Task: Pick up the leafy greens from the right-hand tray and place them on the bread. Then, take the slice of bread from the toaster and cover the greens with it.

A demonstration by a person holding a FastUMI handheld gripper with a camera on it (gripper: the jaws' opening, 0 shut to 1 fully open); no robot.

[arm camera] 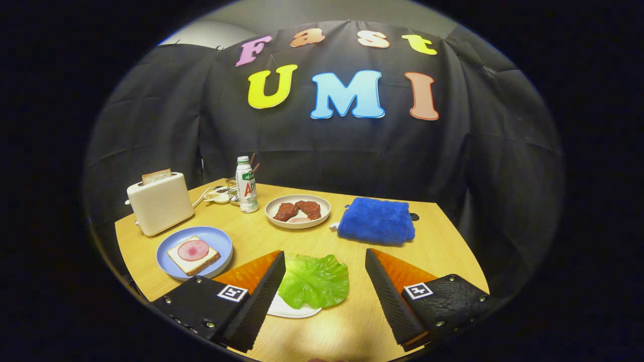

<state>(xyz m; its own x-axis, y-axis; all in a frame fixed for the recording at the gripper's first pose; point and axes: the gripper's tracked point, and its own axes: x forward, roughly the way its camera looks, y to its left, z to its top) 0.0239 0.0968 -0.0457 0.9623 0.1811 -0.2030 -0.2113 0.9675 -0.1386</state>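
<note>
Your gripper [324, 284] is spread wide, holding nothing; the lettuce [314, 280] lies on its white plate [292, 309] between the fingers. Come down low, pinch one leaf edge, not the plate

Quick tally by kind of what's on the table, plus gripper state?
Plates: 3, blue plate, white plate with meat, white plate under green lettuce leaf
Bread slices: 2
Cream toaster: 1
White bottle: 1
Blue towel: 1
Total: 9
Gripper: open
</note>
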